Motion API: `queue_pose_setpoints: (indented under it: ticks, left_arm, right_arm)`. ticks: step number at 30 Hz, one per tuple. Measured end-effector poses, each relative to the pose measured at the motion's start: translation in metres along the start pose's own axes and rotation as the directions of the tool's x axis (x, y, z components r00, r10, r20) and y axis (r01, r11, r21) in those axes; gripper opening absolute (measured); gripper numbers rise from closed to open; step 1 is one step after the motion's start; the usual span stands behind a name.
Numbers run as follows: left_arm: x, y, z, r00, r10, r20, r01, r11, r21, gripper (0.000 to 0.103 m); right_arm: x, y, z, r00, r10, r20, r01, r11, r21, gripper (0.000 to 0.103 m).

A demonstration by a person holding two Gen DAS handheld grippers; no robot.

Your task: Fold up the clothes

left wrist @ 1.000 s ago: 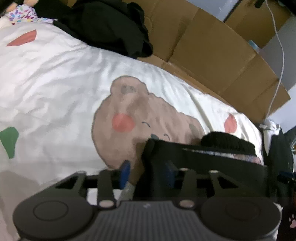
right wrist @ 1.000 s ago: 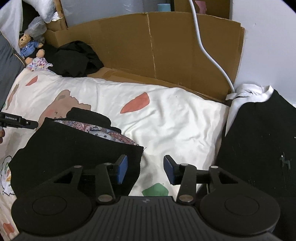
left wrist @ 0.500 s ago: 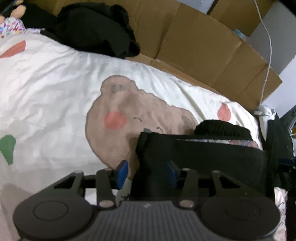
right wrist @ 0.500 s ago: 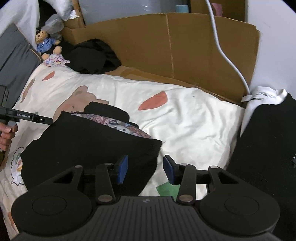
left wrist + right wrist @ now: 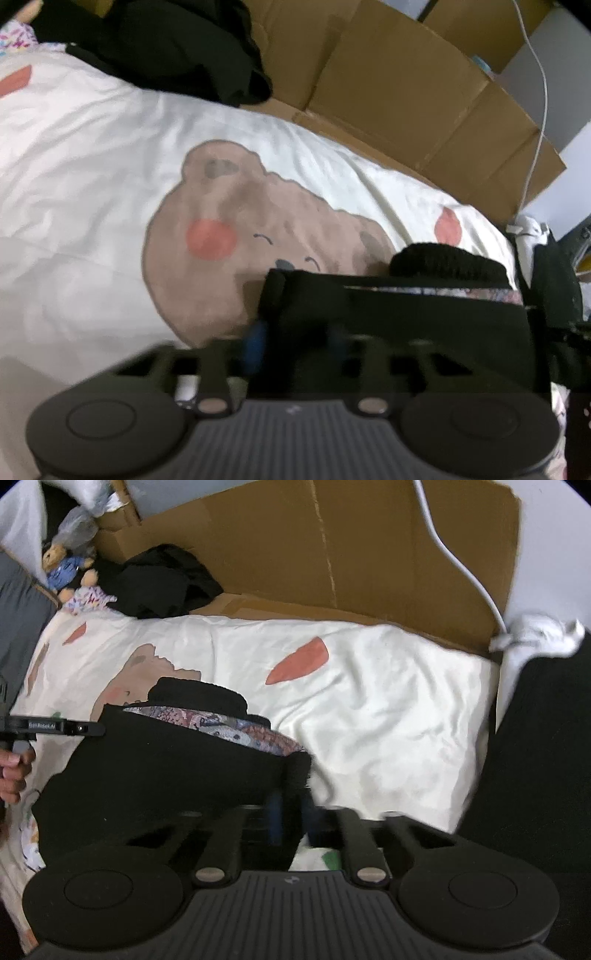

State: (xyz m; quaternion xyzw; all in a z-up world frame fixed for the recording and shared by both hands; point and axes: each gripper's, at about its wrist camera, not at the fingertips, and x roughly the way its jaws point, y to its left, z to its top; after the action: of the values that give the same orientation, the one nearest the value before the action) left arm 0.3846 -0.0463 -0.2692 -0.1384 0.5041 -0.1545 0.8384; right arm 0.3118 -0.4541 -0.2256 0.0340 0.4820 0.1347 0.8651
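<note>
Black garment (image 5: 177, 771) is laid flat on the bed, over the white sheet (image 5: 388, 701) printed with a brown bear (image 5: 236, 236) and orange shapes. A patterned lining (image 5: 236, 727) is exposed along its far edge, with a black ribbed collar (image 5: 199, 698) lying beyond that. The left hand-held gripper (image 5: 295, 339) is clamped on the garment's left corner; black cloth is pinched between the blue pads (image 5: 255, 341). The right hand-held gripper (image 5: 291, 812) is clamped on the opposite corner, and cloth is bunched between its fingers. In the right wrist view, the left hand-held gripper is seen from the side at the garment's far left edge, held by a hand (image 5: 14, 771). Brown cardboard (image 5: 332, 554) is stood along the far side of the bed, with a white cable (image 5: 461, 565) in front of it. A second black heap of clothing (image 5: 166, 579) and a small teddy bear (image 5: 66, 568) are noted at the far left corner. Another dark cloth (image 5: 535, 757) is seen at the right.
</note>
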Motion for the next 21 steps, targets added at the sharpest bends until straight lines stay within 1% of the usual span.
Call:
queue_pose_setpoints:
  ticks: [2,5,10,13,16,17,18,19,20,21]
  left_arm:
    - [-0.003,0.003,0.001,1.0,-0.001,0.022,0.001,1.0,-0.006,0.006]
    - [-0.01,0.011,0.003,0.998,-0.021,0.057,0.024,0.999,-0.042,0.005]
    - [-0.017,0.015,0.004,0.996,-0.011,0.086,0.014,0.999,-0.032,0.005]
    - [-0.012,0.014,0.006,0.996,0.006,0.09,-0.002,0.999,-0.034,0.005]
    - [-0.003,0.012,0.006,0.997,0.024,0.073,-0.021,0.999,-0.034,0.005]
    - [0.0,0.012,0.005,0.998,0.027,0.064,-0.025,0.999,-0.037,0.008]
    - [0.002,0.011,0.005,0.998,0.033,0.054,-0.031,0.999,-0.044,0.013]
    - [0.003,0.01,0.004,0.998,0.044,0.047,-0.041,0.998,-0.05,0.016]
    - [0.002,0.009,0.004,0.998,0.052,0.044,-0.05,0.997,-0.052,0.026]
    - [0.002,0.009,0.004,0.997,0.06,0.038,-0.058,0.997,-0.05,0.045]
  right_arm:
    - [-0.002,-0.001,0.005,1.0,0.002,0.016,-0.002,1.0,-0.005,0.002]
    - [-0.003,-0.001,0.013,0.999,-0.001,0.035,0.001,1.0,-0.005,0.002]
    - [-0.001,0.0,0.02,0.999,-0.01,0.044,0.01,1.0,0.001,0.002]
    - [0.002,0.001,0.022,0.998,-0.023,0.054,0.022,1.0,0.008,0.002]
    - [0.012,0.0,0.023,0.998,-0.045,0.042,0.044,0.999,0.023,0.002]
    - [0.018,0.001,0.023,0.998,-0.054,0.031,0.054,0.998,0.022,0.003]
    - [0.023,0.001,0.022,0.998,-0.062,0.014,0.061,0.998,0.026,0.003]
    - [0.026,0.001,0.022,0.998,-0.059,0.0,0.059,0.997,0.041,0.006]
    - [0.029,0.0,0.022,0.998,-0.055,-0.012,0.055,0.997,0.059,0.008]
    - [0.03,0.0,0.022,0.998,-0.055,-0.02,0.057,0.996,0.072,0.017]
